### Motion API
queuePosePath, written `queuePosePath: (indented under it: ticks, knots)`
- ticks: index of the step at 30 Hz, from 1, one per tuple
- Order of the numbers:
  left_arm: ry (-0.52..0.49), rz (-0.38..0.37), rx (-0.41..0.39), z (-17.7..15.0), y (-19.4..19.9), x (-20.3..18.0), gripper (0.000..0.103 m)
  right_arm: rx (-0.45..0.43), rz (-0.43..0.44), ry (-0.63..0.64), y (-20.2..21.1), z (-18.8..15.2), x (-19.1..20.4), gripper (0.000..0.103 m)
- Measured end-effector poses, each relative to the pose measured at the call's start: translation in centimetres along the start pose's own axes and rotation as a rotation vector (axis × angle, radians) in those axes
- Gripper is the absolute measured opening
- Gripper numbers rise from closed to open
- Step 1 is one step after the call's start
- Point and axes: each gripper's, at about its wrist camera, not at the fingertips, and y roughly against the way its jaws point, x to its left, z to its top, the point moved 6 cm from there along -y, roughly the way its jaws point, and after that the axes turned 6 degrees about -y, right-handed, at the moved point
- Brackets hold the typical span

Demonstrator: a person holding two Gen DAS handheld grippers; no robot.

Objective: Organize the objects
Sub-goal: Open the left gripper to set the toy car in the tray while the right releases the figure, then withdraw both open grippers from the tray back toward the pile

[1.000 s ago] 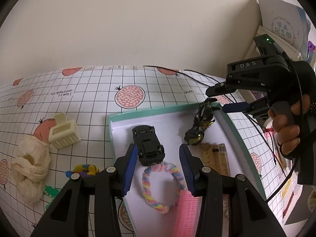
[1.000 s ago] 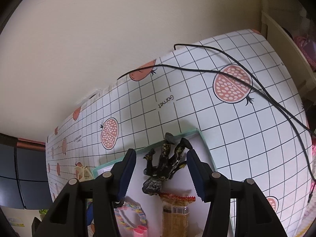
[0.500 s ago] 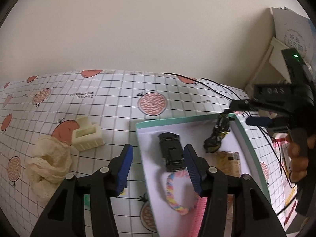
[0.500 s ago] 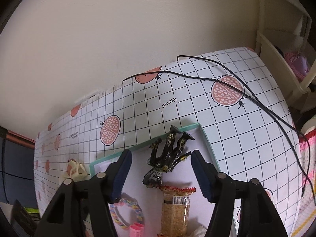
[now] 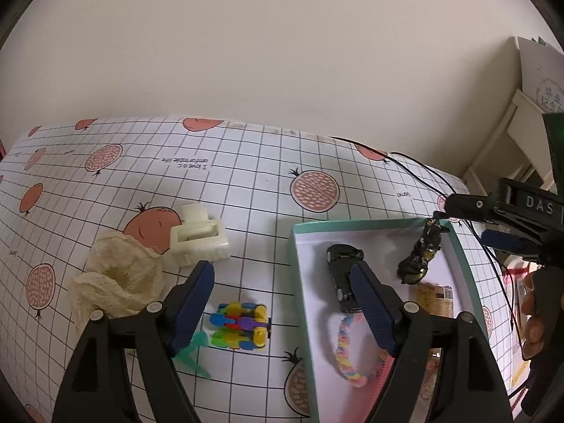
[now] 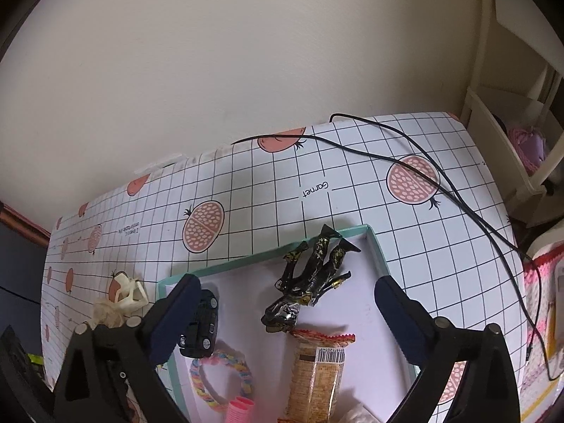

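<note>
A teal-rimmed white box [image 5: 352,225] holds a black toy car [image 5: 342,272], a black-and-gold figure [image 5: 419,257], a braided pastel bracelet [image 5: 347,356] and a snack packet [image 5: 434,298]. My left gripper [image 5: 281,280] is open above the box's left wall; its right finger overlaps the car. Left of the box lies a multi-coloured block toy [image 5: 241,326]. My right gripper [image 6: 286,286] is open wide over the box [image 6: 225,266], with the figure [image 6: 310,282] lying free between its fingers and the car [image 6: 202,324] by its left finger.
A cream plastic clip [image 5: 197,239], a cream lace cloth [image 5: 116,282] and a teal clip [image 5: 192,352] lie on the gridded tablecloth left of the box. A black cable [image 6: 423,172] crosses the table's right side. A cream shelf [image 6: 511,134] stands at the right.
My left gripper has moved left, from over the car and bracelet to the box's left wall. My right gripper has drawn back from the figure, and its fingers stand wider apart.
</note>
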Motion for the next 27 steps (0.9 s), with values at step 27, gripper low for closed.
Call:
queuePosePath:
  ticks: [27]
  knots:
    - [0.077, 0.047, -0.031, 0.3, 0.8, 3.8, 0.103, -0.013, -0.064, 0.055, 0.6, -0.2, 2.1, 0.103]
